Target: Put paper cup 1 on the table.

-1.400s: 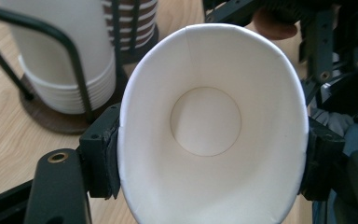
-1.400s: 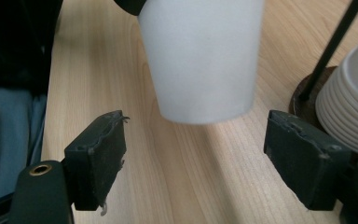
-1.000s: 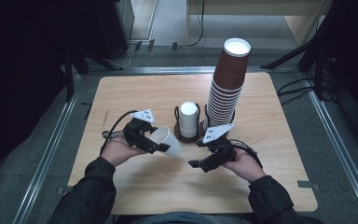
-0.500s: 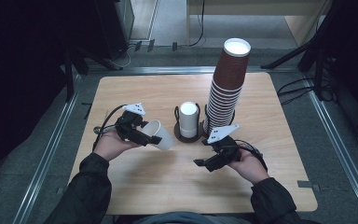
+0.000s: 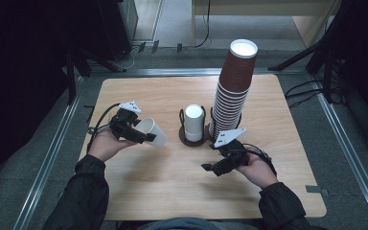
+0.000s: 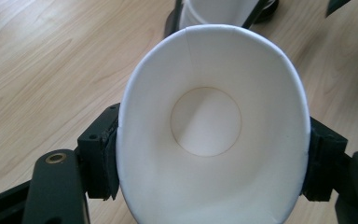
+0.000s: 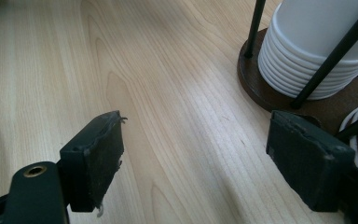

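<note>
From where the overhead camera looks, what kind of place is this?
Probably a lab or recording workspace, not a café. A bare wooden table sits between metal rails, with cables on the grey floor. A person works a hand-held gripper on a white paper cup beside a tall stack of brown cups.

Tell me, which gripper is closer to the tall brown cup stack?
Right. The right gripper sits just in front of the tall brown cup stack, jaws open. The left gripper is across the table, holding a white cup.
</note>
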Demonstrator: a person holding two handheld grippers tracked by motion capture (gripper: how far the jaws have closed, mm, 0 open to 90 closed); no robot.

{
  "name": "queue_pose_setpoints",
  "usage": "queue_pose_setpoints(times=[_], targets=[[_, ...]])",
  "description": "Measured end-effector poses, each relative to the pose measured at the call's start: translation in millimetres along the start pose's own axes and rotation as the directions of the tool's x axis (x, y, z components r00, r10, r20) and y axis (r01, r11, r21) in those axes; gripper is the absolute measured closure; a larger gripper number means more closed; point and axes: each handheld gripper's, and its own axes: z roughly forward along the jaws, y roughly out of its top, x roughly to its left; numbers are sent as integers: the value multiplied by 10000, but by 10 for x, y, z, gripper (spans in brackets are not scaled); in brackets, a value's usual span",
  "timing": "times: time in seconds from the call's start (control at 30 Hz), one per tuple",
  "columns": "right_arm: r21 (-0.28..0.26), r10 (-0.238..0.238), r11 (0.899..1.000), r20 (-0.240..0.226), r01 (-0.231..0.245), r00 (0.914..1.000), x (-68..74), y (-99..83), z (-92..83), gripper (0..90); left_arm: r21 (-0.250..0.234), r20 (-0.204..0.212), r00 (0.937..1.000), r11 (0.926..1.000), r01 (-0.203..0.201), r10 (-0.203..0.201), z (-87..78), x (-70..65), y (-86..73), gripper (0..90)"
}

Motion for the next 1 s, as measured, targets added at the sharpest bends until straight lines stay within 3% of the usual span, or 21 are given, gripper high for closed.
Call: queue_pose_setpoints(times=[0.2, 0.33, 0.6, 0.77, 0.87, 1.0], targets=[[11, 13, 10000, -4, -13, 10000, -6, -3, -3, 188, 214, -341, 9991, 9994, 262, -254, -1, 119, -45, 247], [99, 26, 9999, -5, -26, 10000, -13, -8, 10, 188, 352, -812, 9955, 9980, 523, -493, -22, 193, -64, 243], [246, 11, 9997, -59, -10, 10000, -7, -11, 32, 188, 569, -1050, 9876, 9908, 1227, -1163, -33, 389, -148, 240], [283, -31, 9996, -43, 32, 10000, -8, -11, 44, 189, 870, -1547, 9788, 9850, 1491, -1345, 6, 491, -189, 239], [281, -45, 9996, -53, 47, 10000, -10, -13, 44, 188, 1117, -2143, 9684, 9818, 1538, -1274, 16, 521, -203, 236], [299, -32, 9995, -57, 33, 10000, -15, -15, 45, 188, 1134, -2230, 9645, 9789, 1699, -1415, 23, 564, -228, 229]])
